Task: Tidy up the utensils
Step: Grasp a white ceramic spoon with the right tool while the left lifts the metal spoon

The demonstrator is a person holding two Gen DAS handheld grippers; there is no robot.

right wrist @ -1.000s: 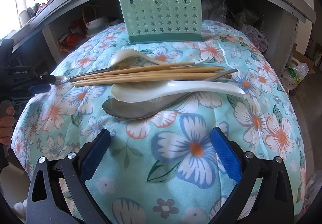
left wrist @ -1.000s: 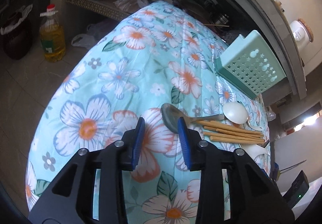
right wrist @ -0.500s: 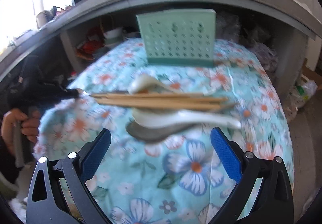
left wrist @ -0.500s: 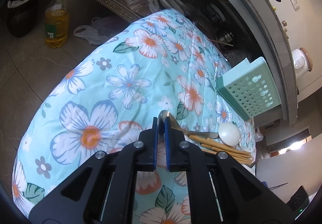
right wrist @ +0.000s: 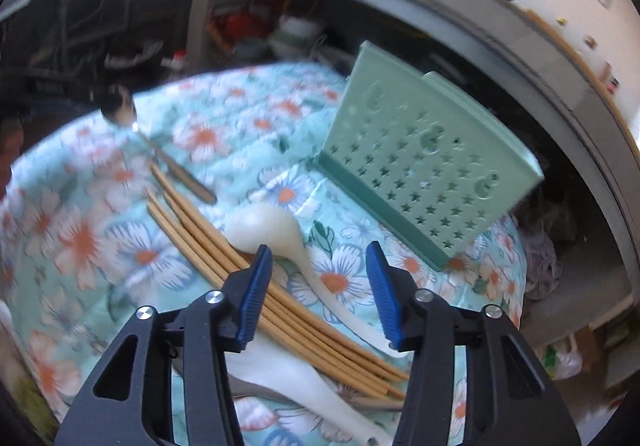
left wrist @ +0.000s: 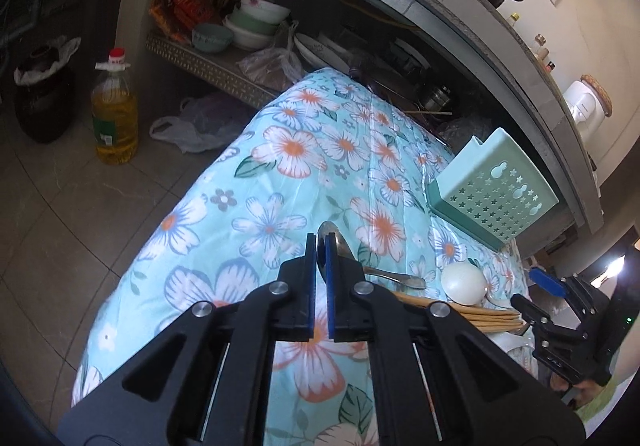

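The left gripper (left wrist: 320, 258) is clamped on the bowl of the metal spoon (left wrist: 340, 246), whose handle trails right toward the pile on the floral cloth (left wrist: 280, 149). The pinch sits on a curved, slick bowl near its edge, so the spoon may well pivot or slide out when carried, and its handle tip lies close enough to the chopsticks (right wrist: 224, 254) to drag them. To the right, the right gripper (right wrist: 316, 286) has just been narrowing its jaws; they stand half apart above the white ceramic spoon (right wrist: 276, 230) and press on nothing. This spoon rests across the chopsticks, so a skewed close could catch a stick or roll the smooth handle away. A second white spoon (right wrist: 304, 386) lies under the near ends. The green perforated holder (right wrist: 424, 165) stands at the far right, its way in open. On the floor far left stands an oil bottle (left wrist: 114, 113), well clear
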